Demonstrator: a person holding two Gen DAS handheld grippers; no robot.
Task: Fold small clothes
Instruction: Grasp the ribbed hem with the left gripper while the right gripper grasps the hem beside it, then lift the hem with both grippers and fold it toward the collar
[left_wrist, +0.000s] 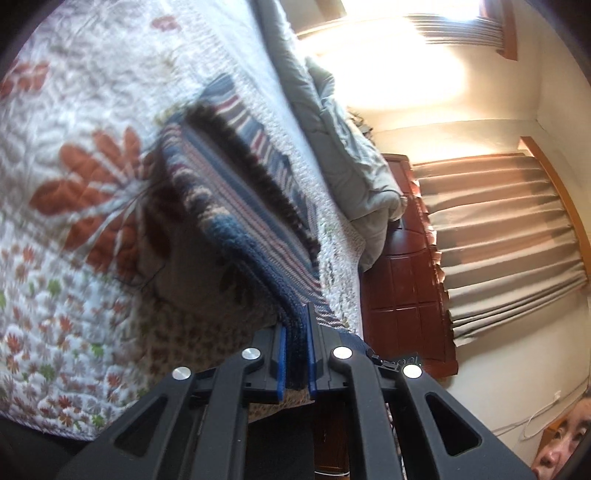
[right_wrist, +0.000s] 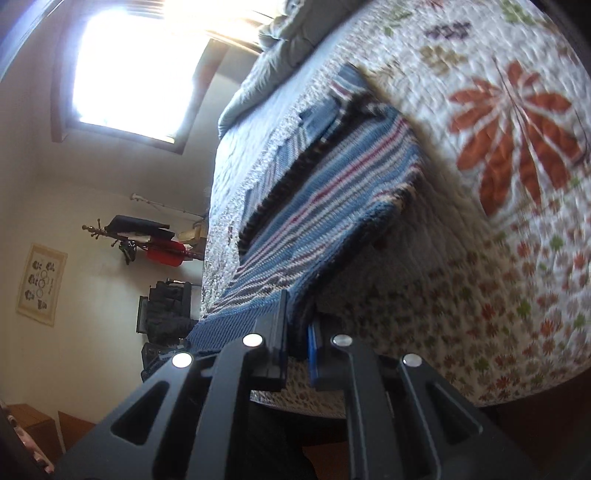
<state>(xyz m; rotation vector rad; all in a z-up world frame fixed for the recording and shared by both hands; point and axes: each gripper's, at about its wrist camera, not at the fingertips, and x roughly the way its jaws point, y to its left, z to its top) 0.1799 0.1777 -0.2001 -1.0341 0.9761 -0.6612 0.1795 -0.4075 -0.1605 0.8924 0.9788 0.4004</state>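
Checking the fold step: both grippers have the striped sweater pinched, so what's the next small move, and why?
Probably carry the held edge forward over the rest and lay it down. The left gripper and right gripper each clamp the near hem of the striped sweater, which is lifted, casting a shadow on the quilt, while its far part lies flat.

I read this as a home bedroom: bed with floral quilt (left_wrist: 74, 110), grey blanket (left_wrist: 340, 147), curtains (left_wrist: 498, 229), window (right_wrist: 140, 66), coat rack (right_wrist: 140, 236), wall picture (right_wrist: 41, 282).
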